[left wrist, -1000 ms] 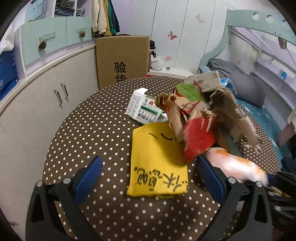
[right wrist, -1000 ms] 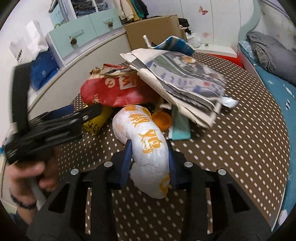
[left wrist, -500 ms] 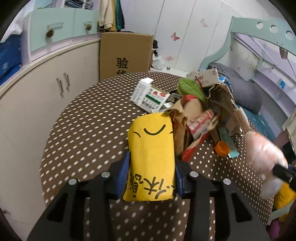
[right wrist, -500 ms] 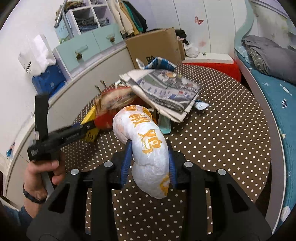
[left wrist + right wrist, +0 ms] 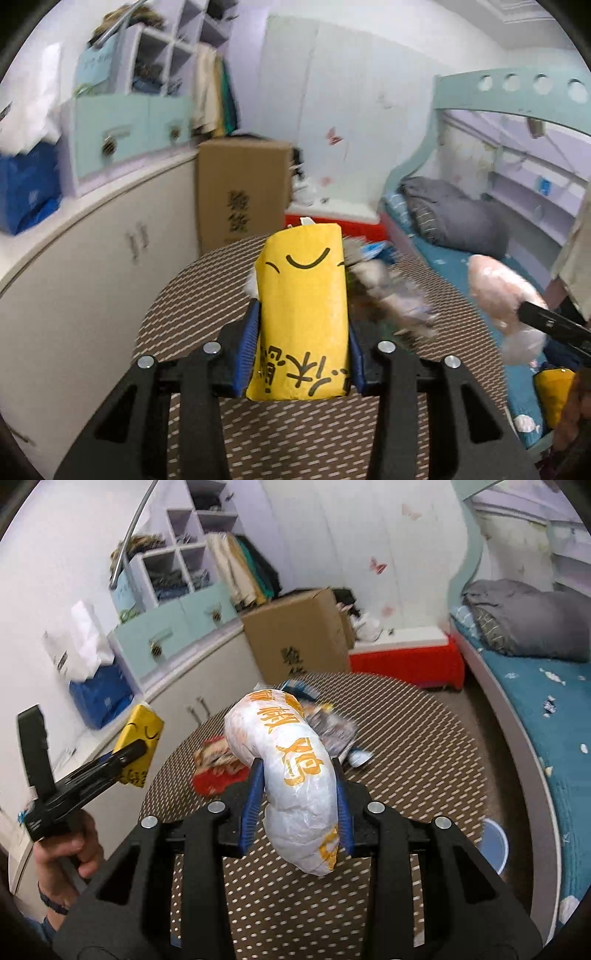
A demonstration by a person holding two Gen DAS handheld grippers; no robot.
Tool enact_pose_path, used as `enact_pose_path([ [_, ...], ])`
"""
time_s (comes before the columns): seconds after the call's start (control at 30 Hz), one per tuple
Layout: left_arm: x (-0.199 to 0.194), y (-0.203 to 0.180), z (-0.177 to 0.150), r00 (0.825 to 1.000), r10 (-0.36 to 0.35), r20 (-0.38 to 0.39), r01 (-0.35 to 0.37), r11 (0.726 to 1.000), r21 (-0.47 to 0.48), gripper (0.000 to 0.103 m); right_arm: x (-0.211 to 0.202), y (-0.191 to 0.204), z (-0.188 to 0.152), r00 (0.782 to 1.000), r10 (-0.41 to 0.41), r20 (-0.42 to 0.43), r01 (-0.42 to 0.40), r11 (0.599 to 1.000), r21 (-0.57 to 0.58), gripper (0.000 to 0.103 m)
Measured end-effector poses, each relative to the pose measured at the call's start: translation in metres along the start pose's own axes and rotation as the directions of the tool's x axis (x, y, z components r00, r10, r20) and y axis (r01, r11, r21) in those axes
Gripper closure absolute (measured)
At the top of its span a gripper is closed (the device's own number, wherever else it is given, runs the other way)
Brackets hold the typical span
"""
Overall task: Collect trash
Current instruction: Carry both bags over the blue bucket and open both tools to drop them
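Note:
My left gripper (image 5: 301, 332) is shut on a yellow packet (image 5: 303, 302) with a smiley face and black characters, held upright above the brown dotted round table (image 5: 184, 295). It also shows in the right wrist view (image 5: 138, 747). My right gripper (image 5: 297, 794) is shut on a white crumpled bag (image 5: 291, 771) with orange characters, held above the table; it shows at the right of the left wrist view (image 5: 506, 299). A blurred heap of wrappers and paper (image 5: 218, 766) lies on the table beyond both grippers.
A cardboard box (image 5: 299, 635) stands behind the table by a white curved cabinet (image 5: 92, 258). A bed with a blue sheet and grey bedding (image 5: 532, 627) is on the right. A light blue basin (image 5: 493, 843) sits on the floor right of the table.
Both grippers have lifted up and back from the table with their loads. The left gripper went from open around the yellow packet to shut on it. The trash heap now sits lower and farther.

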State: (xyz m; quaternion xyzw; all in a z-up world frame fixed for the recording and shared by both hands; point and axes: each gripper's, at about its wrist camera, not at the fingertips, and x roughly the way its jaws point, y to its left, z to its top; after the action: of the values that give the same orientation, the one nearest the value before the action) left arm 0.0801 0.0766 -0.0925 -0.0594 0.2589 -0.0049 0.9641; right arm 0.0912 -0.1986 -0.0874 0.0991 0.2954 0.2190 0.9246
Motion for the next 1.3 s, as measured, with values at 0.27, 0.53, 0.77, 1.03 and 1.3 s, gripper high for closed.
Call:
enact_pose_path([
  [0.27,0.027,-0.107,0.030,0.977,-0.208,-0.034,0.210,0.975,0.078,0.062,-0.038,-0.077,0.019,0.988,-0.141,0.067,0.132,0.984,0.118,0.068],
  [0.53,0.089,-0.223,0.026,0.921,-0.344,-0.182,0.370,0.919,0.137,0.062,-0.054,-0.206,0.007,0.955,-0.295,-0.001,0.278,0.899,0.338,0.068],
  [0.77,0.162,-0.311,-0.001,0.848,-0.376,-0.373,0.459,0.874,0.161,0.062,-0.004,-0.310,-0.042,0.924,-0.321,-0.208,0.382,0.800,0.463,0.068],
  [1.03,0.237,-0.370,-0.047,0.767,-0.325,-0.553,0.480,0.863,0.159,0.062,0.067,-0.394,-0.100,0.887,-0.264,-0.380,0.445,0.710,0.546,0.067],
  [1.3,0.280,-0.410,-0.081,0.715,-0.252,-0.652,0.476,0.859,0.190,0.061,0.091,-0.442,-0.135,0.902,-0.184,-0.391,0.415,0.620,0.666,0.033],
])
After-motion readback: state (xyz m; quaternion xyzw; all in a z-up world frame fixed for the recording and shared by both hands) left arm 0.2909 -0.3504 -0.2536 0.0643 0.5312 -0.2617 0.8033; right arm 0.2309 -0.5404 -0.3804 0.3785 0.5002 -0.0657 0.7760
